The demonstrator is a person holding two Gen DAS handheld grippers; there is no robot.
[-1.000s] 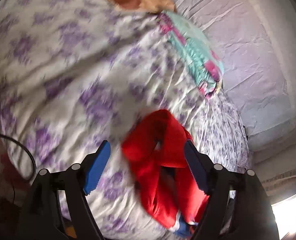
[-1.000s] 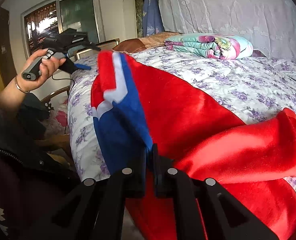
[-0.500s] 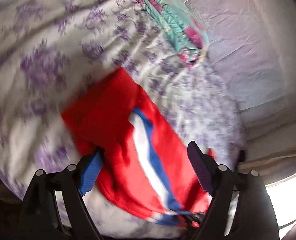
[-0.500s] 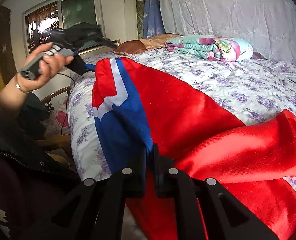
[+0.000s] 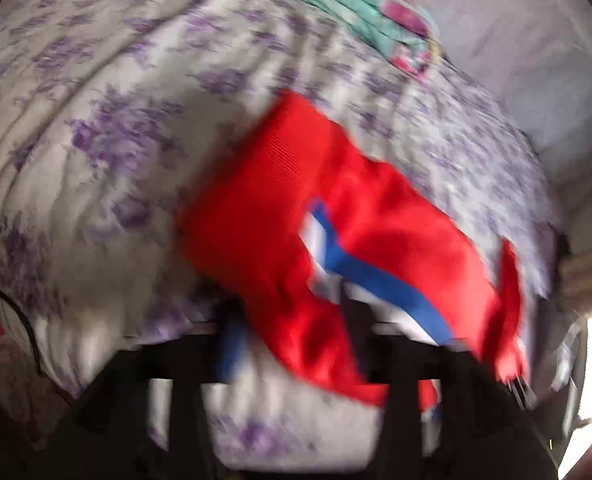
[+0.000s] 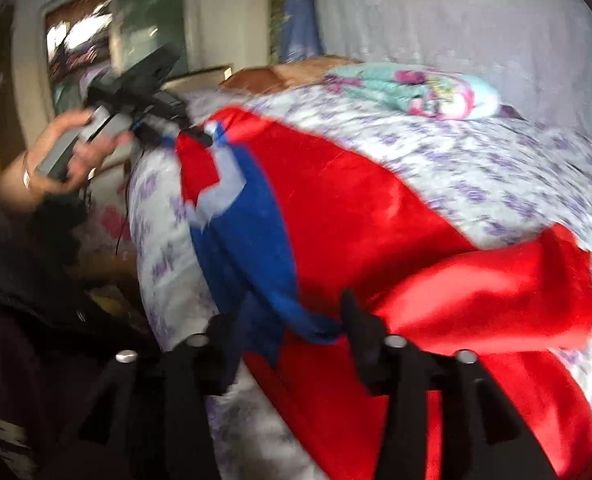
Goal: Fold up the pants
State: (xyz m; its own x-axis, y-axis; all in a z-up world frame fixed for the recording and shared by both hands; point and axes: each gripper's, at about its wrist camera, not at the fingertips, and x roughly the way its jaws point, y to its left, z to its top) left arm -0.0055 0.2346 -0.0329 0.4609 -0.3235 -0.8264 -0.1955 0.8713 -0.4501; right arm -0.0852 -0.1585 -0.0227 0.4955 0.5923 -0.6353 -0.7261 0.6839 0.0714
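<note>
1. Right wrist view: the right gripper (image 6: 291,320), jaws parted, is holding nothing; the pants (image 6: 356,216) are lying on the bed (image 6: 496,176).
2. The left gripper (image 6: 199,136) is pinching the pants' far end.
3. Judged step: the first fold; next, carrying that end across.

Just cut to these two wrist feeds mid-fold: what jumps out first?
The bright red pants with a blue and white side stripe dominate both views, spread across the purple-flowered bedsheet. At their far corner the left gripper pinches the fabric, while the right gripper is parted around the blue panel near the bed's edge. A folded teal floral blanket lies at the head of the bed.
</note>
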